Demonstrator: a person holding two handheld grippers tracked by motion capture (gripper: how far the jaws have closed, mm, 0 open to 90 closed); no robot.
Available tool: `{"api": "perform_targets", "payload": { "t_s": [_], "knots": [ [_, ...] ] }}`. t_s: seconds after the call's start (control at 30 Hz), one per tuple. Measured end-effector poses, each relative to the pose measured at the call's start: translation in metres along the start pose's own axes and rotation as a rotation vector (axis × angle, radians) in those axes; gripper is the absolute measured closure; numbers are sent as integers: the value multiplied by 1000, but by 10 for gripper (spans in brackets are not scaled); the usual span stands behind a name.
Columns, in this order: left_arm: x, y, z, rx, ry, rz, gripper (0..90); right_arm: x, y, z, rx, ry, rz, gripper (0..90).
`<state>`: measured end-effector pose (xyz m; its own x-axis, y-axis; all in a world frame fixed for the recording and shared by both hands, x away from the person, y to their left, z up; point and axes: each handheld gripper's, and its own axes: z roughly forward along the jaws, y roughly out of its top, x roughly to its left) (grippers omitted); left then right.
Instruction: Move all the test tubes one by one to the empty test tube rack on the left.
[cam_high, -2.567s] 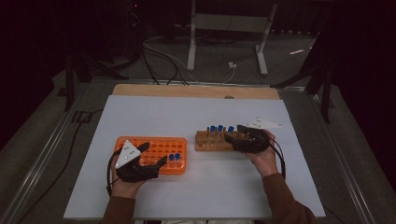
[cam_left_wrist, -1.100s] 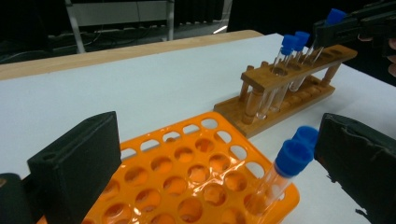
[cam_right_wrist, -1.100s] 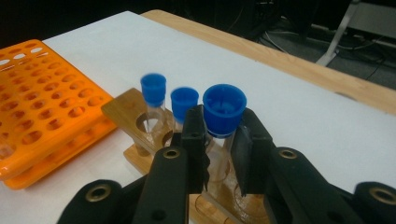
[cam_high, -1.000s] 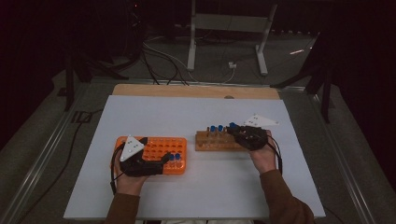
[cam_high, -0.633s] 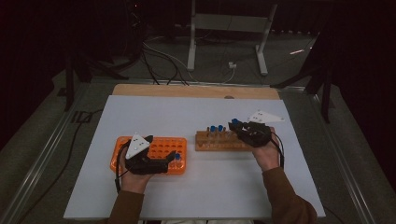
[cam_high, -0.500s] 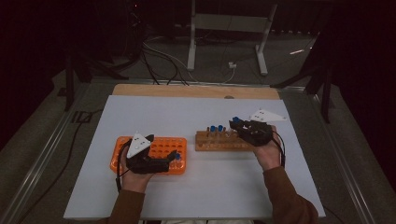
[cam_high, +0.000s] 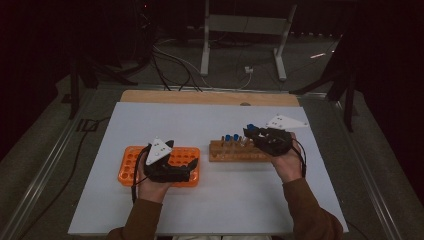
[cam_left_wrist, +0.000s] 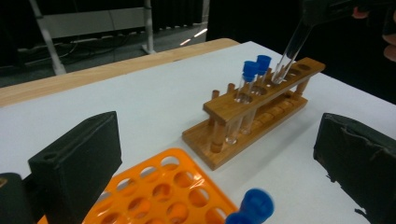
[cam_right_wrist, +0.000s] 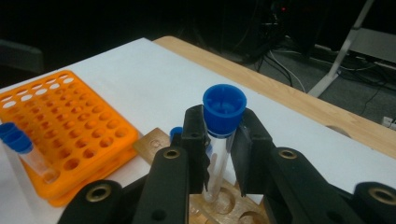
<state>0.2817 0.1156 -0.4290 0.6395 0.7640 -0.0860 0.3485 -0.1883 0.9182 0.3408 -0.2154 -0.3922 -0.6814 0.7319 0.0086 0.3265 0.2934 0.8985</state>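
Blue-capped clear tube (tilted) entering wooden rack, beside orange rack

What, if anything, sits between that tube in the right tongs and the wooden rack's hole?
Nothing visible does. The right tongs grip the blue-capped test tube just under its cap, and its lower end already reaches a hole of the wooden rack, beside two capped tubes standing in it.

The orange rack is running off the bottom edge of the left gripper view, and a blurred blue cap there is getting cropped too. In the right gripper view, the clamped tube's lower end is disappearing behind the jaws, hiding whether it is touching the wooden rack.
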Motion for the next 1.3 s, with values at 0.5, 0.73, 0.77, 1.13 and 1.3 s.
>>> {"api": "perform_targets", "payload": {
  "t_s": [0.5,0.73,0.77,1.13,1.3],
  "knots": [
    [-19,12,22,-7,-31,22,72,19,-2,8,32,78,0,767],
    [-27,15,33,-14,-60,17,126,34,0,13,43,113,-18,767],
    [-28,16,34,-16,-64,20,137,35,0,14,46,117,-23,767],
    [-41,20,44,10,-61,88,268,51,7,23,43,176,-11,766],
    [-43,19,47,11,-76,105,450,60,12,24,43,201,-26,766]
  ]
}}
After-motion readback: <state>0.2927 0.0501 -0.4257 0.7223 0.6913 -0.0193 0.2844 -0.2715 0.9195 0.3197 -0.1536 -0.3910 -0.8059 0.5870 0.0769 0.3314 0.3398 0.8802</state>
